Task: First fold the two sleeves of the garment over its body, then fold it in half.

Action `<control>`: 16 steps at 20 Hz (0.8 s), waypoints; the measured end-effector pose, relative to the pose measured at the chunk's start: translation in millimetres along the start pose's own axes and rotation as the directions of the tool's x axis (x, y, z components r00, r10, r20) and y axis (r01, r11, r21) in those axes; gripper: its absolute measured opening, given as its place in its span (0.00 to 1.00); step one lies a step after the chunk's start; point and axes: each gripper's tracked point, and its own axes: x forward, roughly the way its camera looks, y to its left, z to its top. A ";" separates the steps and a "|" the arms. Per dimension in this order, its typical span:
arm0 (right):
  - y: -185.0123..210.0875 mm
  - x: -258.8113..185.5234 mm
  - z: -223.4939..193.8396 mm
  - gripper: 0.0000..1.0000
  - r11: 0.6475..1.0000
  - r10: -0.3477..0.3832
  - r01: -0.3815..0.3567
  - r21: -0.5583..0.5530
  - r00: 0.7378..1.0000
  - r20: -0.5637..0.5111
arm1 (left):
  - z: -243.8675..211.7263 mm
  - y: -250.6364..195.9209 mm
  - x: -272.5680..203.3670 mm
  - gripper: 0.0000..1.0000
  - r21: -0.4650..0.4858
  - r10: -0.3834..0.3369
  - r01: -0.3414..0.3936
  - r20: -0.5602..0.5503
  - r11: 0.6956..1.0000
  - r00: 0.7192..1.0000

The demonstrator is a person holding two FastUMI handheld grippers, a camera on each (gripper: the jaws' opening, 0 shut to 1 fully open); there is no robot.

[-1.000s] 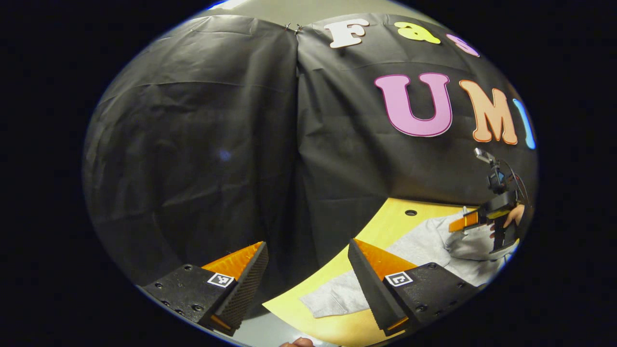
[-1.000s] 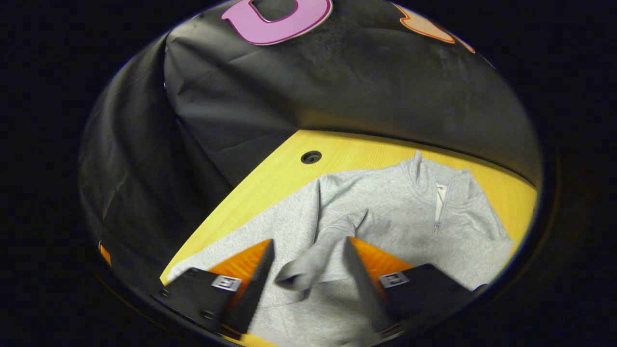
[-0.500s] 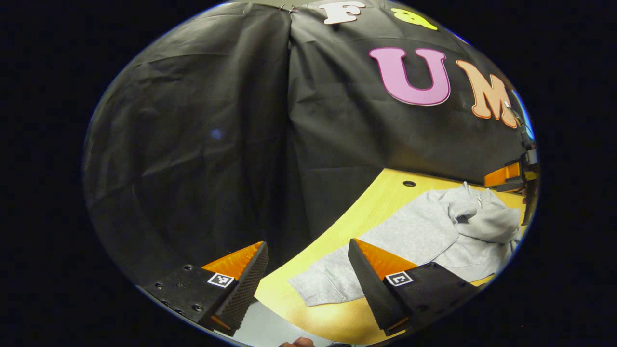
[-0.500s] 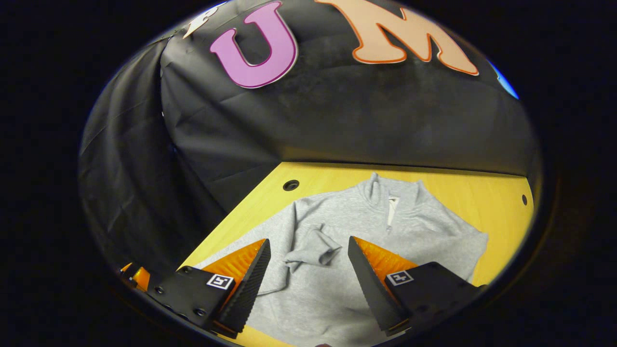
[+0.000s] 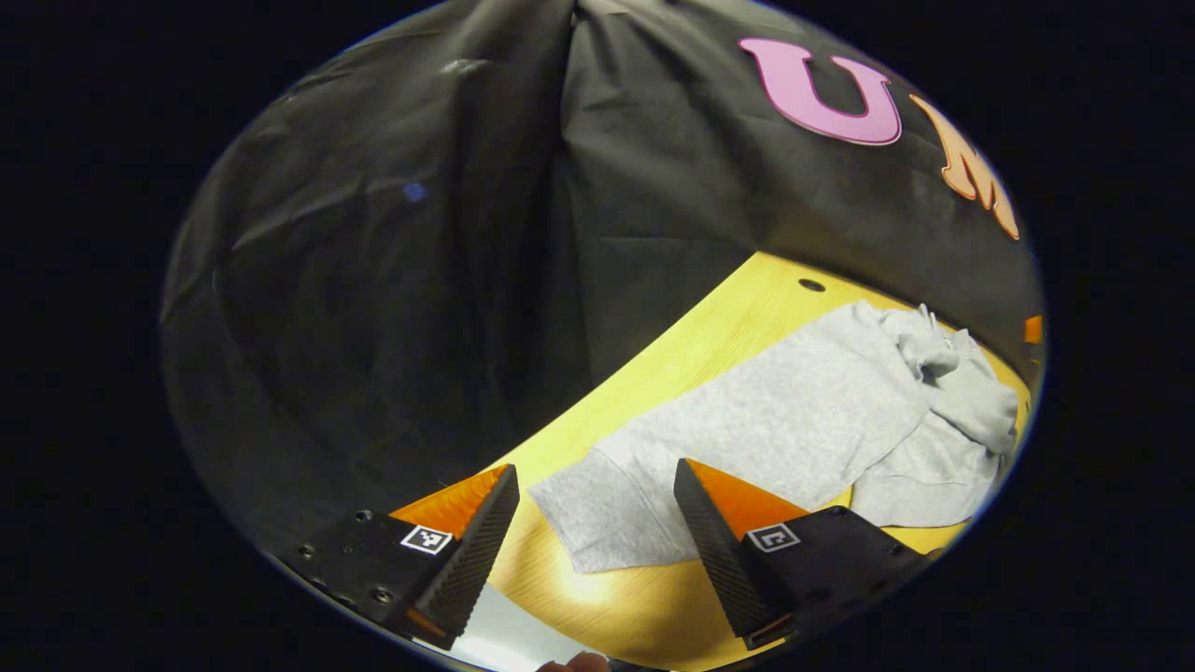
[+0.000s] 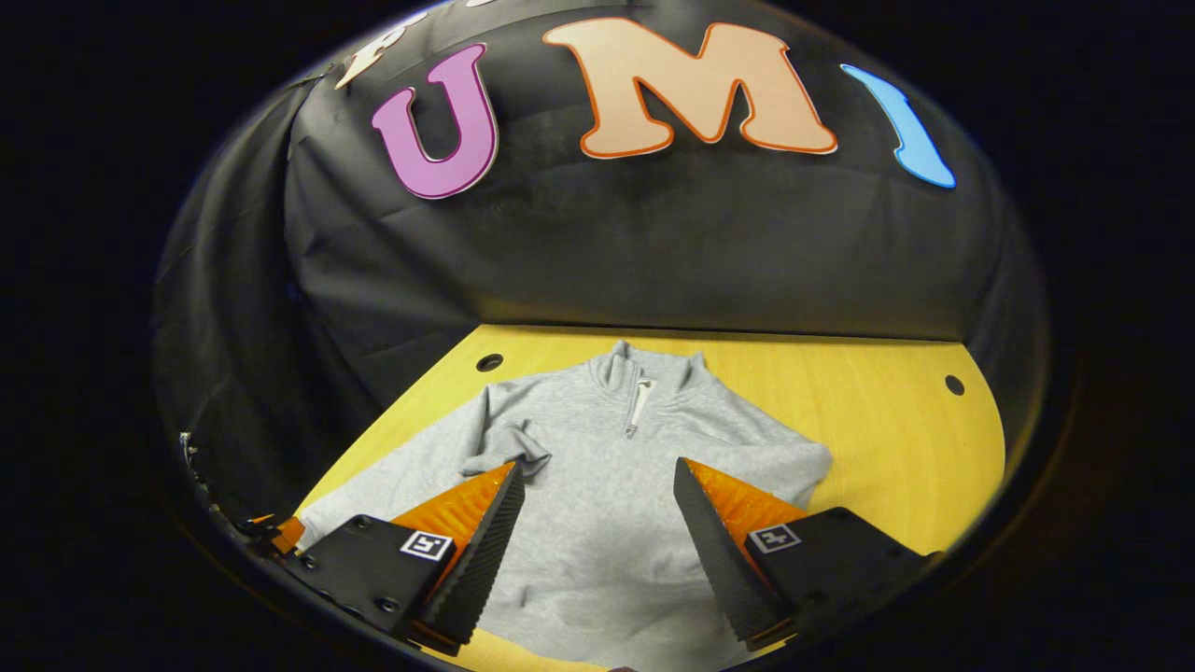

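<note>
A grey zip-neck sweatshirt (image 6: 607, 485) lies flat on the yellow table (image 6: 878, 420), collar (image 6: 644, 373) toward the back wall. One sleeve is folded over the body, its cuff (image 6: 509, 453) bunched on the chest. The other sleeve (image 5: 747, 420) stretches out straight toward my left gripper (image 5: 595, 471). That gripper is open, and the sleeve's cuff (image 5: 607, 523) lies on the table between and below its fingers, not touched. My right gripper (image 6: 595, 467) hangs open above the sweatshirt's lower body, holding nothing.
Black cloth walls close the table at the back and on the left. Round holes (image 6: 488, 361) (image 6: 953, 384) sit near the table's back corners. Bare tabletop (image 6: 896, 448) lies to the right of the garment. The table's near edge (image 5: 523, 644) runs just below the left gripper.
My right gripper has drawn back and up from the folded sleeve, which now rests on the chest. My left gripper has moved in over the outstretched sleeve's cuff.
</note>
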 end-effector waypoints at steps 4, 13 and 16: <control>-30.8 -16.0 -8.4 0.99 0.998 -0.055 0.055 0.002 0.998 -0.009 | -18.3 -3.5 12.9 0.98 -0.013 -0.007 0.006 -0.066 1.000 0.998; -52.1 -38.8 -21.6 0.99 0.994 -0.105 0.105 -0.012 0.994 0.002 | -14.3 -21.3 16.5 0.66 -0.014 -0.081 0.080 -0.062 0.997 0.995; -55.7 -46.1 -30.7 0.99 0.994 -0.112 0.112 0.012 0.994 -0.004 | -11.2 -26.3 22.9 0.17 0.036 -0.066 0.070 -0.101 0.997 0.993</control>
